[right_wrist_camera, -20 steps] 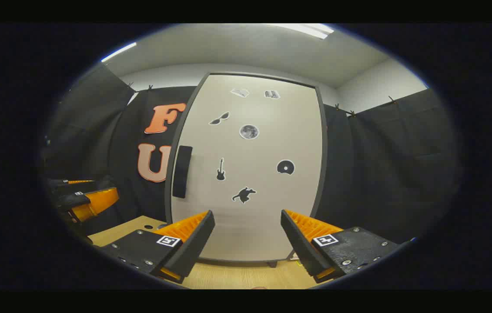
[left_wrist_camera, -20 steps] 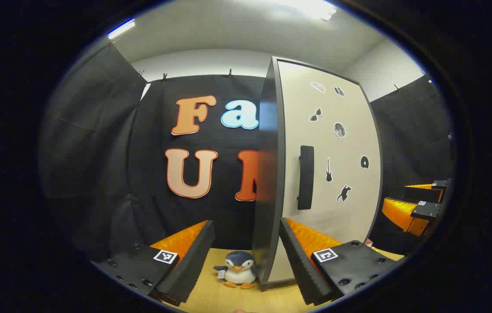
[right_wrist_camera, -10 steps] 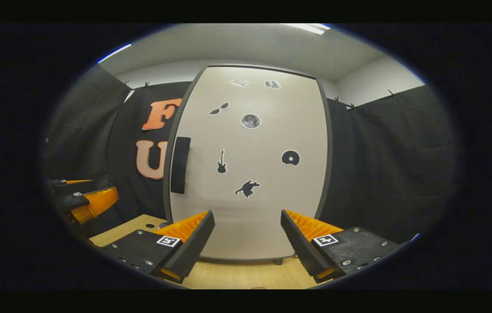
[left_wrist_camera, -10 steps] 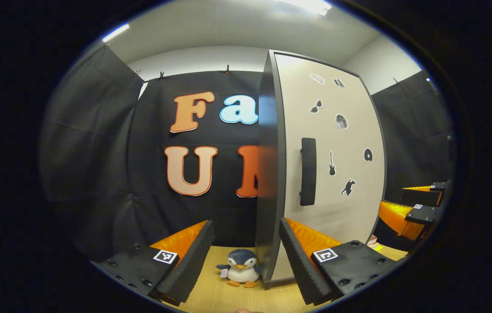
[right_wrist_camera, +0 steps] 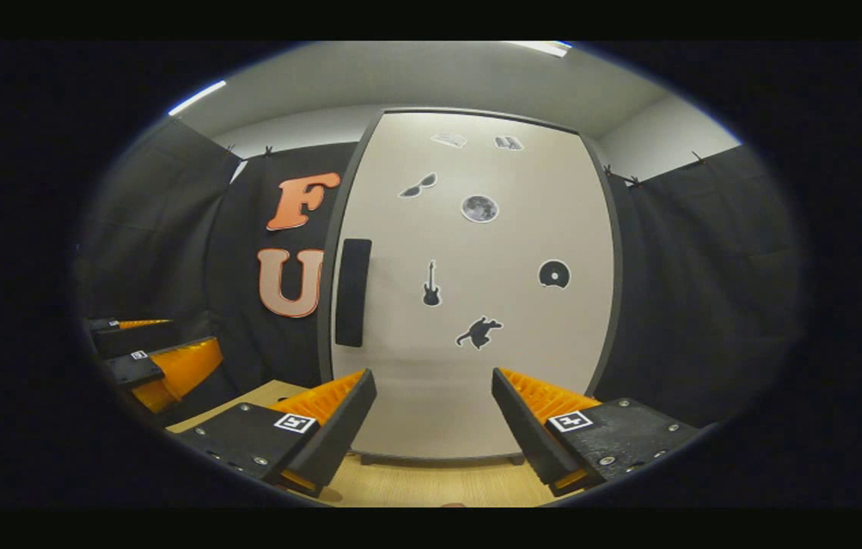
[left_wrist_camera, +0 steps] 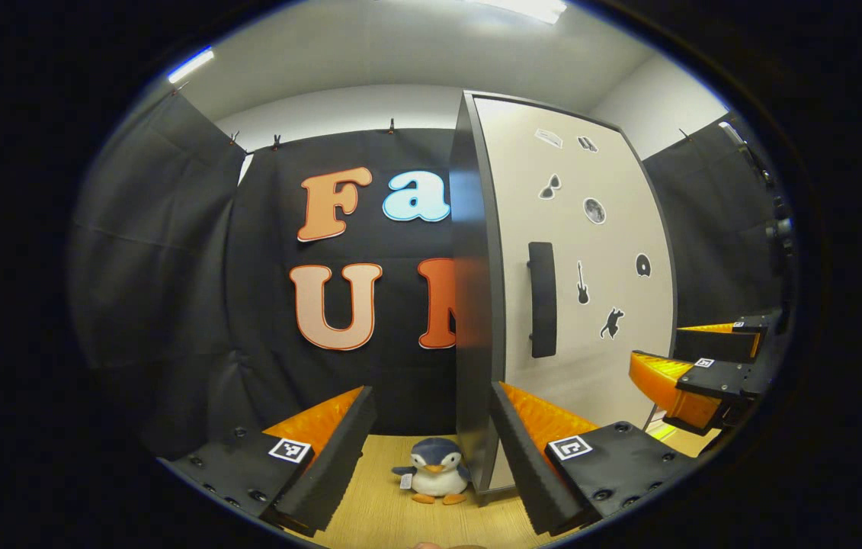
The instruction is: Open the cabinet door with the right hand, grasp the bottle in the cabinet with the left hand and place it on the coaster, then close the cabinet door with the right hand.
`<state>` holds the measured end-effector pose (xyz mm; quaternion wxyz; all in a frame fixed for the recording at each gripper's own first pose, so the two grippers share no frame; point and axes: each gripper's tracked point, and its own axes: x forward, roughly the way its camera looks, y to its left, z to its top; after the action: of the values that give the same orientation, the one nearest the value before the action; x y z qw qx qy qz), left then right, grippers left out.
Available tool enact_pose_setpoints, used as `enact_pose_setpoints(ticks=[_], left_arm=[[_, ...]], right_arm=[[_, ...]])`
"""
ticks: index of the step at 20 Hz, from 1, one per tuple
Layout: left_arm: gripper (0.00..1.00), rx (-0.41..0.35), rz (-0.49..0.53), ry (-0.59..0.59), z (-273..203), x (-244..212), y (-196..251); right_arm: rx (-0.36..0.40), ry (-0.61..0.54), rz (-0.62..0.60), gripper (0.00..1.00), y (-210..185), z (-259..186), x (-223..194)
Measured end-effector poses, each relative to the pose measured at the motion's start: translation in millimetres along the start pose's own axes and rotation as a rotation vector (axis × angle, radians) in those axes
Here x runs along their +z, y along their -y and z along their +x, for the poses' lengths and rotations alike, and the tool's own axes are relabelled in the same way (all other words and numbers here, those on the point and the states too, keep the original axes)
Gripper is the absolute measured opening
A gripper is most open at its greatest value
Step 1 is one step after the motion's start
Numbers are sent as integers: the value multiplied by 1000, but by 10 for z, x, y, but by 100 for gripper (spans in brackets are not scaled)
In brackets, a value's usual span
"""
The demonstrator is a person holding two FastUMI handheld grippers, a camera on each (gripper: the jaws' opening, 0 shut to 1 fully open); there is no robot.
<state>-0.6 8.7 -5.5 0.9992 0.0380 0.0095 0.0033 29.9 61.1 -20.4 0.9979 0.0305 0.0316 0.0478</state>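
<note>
In the left gripper view, the left gripper (left_wrist_camera: 431, 438) hangs above a light wooden tabletop (left_wrist_camera: 377, 518) with its fingers spread wide and nothing between them. Straight ahead, between the fingertips, a small plush penguin (left_wrist_camera: 434, 480) sits upright on the wood, just beside the lower front corner of the cabinet (left_wrist_camera: 472, 305). The cabinet stands upright on short feet, its dark side panel turned toward the camera. Its pale cabinet door (left_wrist_camera: 575, 259) lies flush against the frame, so the bottle behind it is hidden and its place inside cannot be told. A dark vertical handle (left_wrist_camera: 543, 299) sits near the door's left edge, and small black stickers (left_wrist_camera: 581, 284) of sunglasses, a moon, a guitar, a disc and a cat dot the panel. At the right edge, the right gripper (left_wrist_camera: 678, 358) hovers in front of the door, apart from it, with a gap between its fingers. Something small and yellowish lies on the table below it, too blurred to name.

In the right gripper view, the right gripper (right_wrist_camera: 434, 415) faces the cabinet door (right_wrist_camera: 476, 358) nearly head-on, fingers spread and empty, not touching the panel. The handle (right_wrist_camera: 353, 293) stands up and to the left of its left finger, well clear of it. At the far left, the left gripper (right_wrist_camera: 152, 358) floats over the table's edge, parted as well.
</note>
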Motion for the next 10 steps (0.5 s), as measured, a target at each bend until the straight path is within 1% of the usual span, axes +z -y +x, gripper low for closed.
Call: enact_pose_setpoints(ticks=[1, 6, 10], left_arm=[[99, -9, 2, -1, 1, 3, 15], [96, -17, -5, 5, -14, 46, -72], [98, 21, -6, 2, -14, 46, -300]], right_arm=[[6, 5, 8, 95, -55, 33, 22], [43, 24, 83, 95, -320, 259, 200], [67, 37, 153, 95, -530, 516, 375]])
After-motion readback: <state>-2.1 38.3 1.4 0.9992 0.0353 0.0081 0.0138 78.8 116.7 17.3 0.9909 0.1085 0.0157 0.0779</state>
